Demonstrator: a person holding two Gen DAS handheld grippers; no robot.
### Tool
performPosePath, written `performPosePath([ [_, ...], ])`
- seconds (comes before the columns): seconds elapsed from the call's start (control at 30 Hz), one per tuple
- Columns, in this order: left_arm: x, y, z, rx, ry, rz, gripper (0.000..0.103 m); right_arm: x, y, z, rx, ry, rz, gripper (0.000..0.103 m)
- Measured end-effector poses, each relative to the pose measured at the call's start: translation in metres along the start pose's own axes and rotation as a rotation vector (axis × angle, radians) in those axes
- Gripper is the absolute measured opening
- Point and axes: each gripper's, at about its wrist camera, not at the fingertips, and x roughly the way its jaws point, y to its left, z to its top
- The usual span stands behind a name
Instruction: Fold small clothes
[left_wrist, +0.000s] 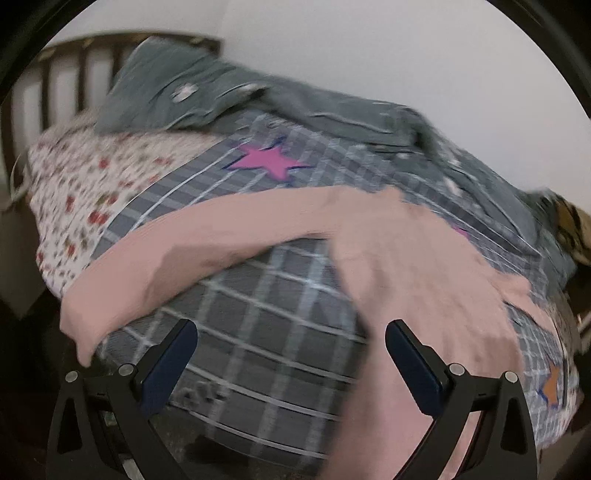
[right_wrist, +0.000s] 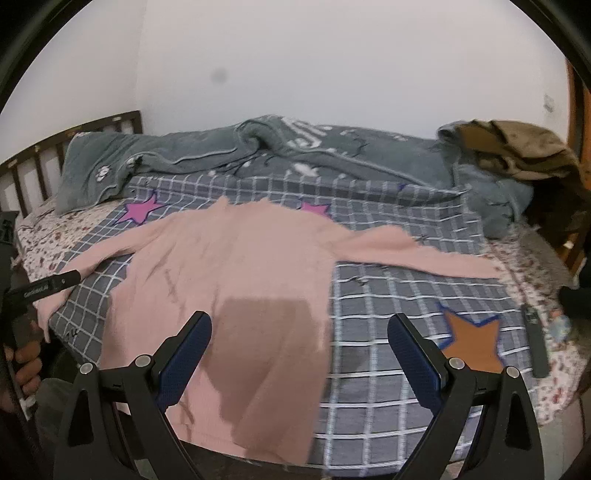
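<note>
Evidently the folding has barely begun: the pink top (right_wrist: 236, 266) lies spread face-up on the checked bedsheet (right_wrist: 399, 295), sleeves out to both sides. Both the left gripper (left_wrist: 291, 343) and the right gripper (right_wrist: 299, 334) gape wide, holding nothing (left view blurred). Next likely calls for pinching a sleeve and carrying it across the body

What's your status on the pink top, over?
Left tool open, right tool open. Pink top spread flat on checked sheet, sleeves out. Grey blanket behind, clear.
</note>
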Motion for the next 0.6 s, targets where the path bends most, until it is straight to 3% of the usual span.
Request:
performPosePath([
  [0.3,0.044,0.097,-0.008,-0.225,0.078,-0.033,0.099,0.044,0.018,-0.003,0.051,0.040,0.080,0.095],
  [0.37,0.052,0.114,-0.012,-0.286,0.084,-0.045,0.091,0.052,0.023,-0.003,0.046,0.054,0.081,0.095],
  [0.6,0.064,0.142,-0.005,-0.382,0.036,-0.104,0.081,0.074,0.042,-0.008,0.026,0.089,0.076,0.095],
])
